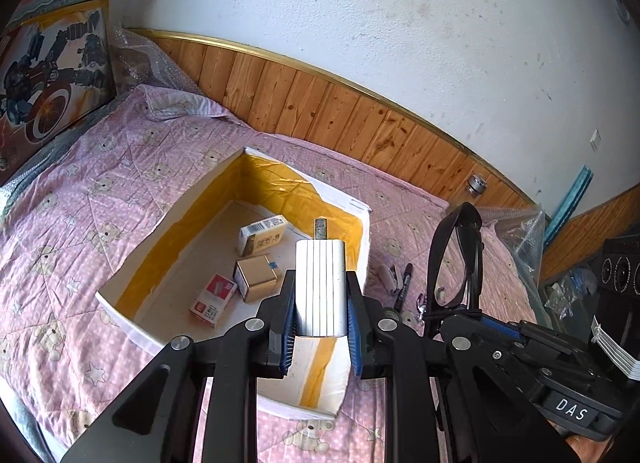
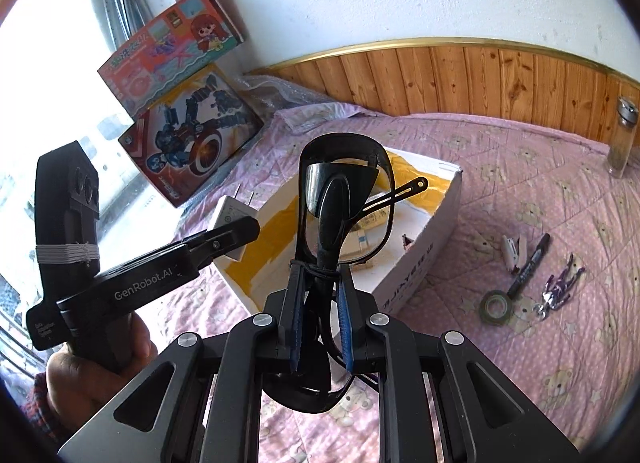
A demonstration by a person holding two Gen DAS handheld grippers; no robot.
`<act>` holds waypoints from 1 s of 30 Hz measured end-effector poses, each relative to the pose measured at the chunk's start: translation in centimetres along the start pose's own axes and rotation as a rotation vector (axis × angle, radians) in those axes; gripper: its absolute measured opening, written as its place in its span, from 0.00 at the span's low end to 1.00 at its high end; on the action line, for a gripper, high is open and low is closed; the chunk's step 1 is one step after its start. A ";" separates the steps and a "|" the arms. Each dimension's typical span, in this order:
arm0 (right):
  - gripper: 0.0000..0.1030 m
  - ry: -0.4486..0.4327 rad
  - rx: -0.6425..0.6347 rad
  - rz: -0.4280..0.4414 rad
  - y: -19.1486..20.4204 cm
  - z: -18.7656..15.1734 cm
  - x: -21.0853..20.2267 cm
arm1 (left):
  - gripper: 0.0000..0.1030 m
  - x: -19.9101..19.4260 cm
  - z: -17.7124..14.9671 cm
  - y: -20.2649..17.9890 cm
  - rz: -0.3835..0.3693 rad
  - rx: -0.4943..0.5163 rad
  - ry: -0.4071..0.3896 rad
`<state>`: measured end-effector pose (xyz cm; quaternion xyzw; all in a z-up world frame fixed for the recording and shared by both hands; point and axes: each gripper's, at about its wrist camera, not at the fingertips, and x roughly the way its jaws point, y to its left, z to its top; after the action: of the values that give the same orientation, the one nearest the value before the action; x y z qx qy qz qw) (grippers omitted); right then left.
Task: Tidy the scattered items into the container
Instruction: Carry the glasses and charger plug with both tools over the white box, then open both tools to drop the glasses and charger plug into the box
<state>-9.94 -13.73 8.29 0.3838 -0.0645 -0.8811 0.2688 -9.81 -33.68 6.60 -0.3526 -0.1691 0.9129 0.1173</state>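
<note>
The box [image 1: 224, 199] sits on the bed [image 1: 100, 191], in front of the wall panelling [image 1: 320, 99]. Three cartons [image 1: 256, 273] lie inside the box. The left tongs [image 1: 322, 323] hold a charger [image 1: 320, 287] above the box's near wall; the right tongs [image 2: 320, 303] hold glasses [image 2: 344, 199] to its right. A stapler [image 2: 512, 249], marker [image 2: 532, 265], tape roll [image 2: 496, 307] and figure [image 2: 560, 287] lie on the bed right of the box. Two toy boxes [image 2: 192, 131] stand behind it at left; a jar [image 2: 622, 135] stands at far right.

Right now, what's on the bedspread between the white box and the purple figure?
In the right wrist view: a small white stapler-like item, a black marker and a tape roll lie between the white box and the purple figure.
</note>
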 end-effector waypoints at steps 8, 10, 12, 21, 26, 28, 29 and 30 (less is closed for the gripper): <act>0.16 0.031 0.004 0.007 0.2 1.8 4.2 | 0.22 2.4 3.3 3.3 0.041 -0.003 0.024; 0.16 0.044 0.008 0.008 0.1 1.9 5.3 | 0.22 3.3 4.0 3.8 0.052 0.008 0.043; 0.16 0.061 0.014 0.004 0.1 1.9 6.4 | 0.22 4.5 4.6 4.2 0.058 0.022 0.076; 0.16 0.148 0.067 -0.018 -0.9 1.5 11.2 | 0.22 9.9 6.3 5.8 0.126 0.073 0.203; 0.21 0.184 0.077 -0.038 -0.9 1.4 13.1 | 0.22 12.5 6.3 6.5 0.148 0.088 0.271; 0.27 0.179 0.084 -0.049 -1.0 1.3 13.2 | 0.22 13.6 6.0 6.9 0.172 0.103 0.309; 0.36 0.174 0.087 -0.051 -1.2 1.2 13.1 | 0.25 13.8 5.9 7.0 0.186 0.115 0.309; 0.37 0.169 0.090 -0.052 -1.3 1.2 13.0 | 0.34 14.0 5.7 7.1 0.196 0.125 0.311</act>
<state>-18.65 -19.51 0.36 0.4700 -0.0712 -0.8485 0.2328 -24.47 -36.81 -0.69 -0.4963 -0.0568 0.8631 0.0742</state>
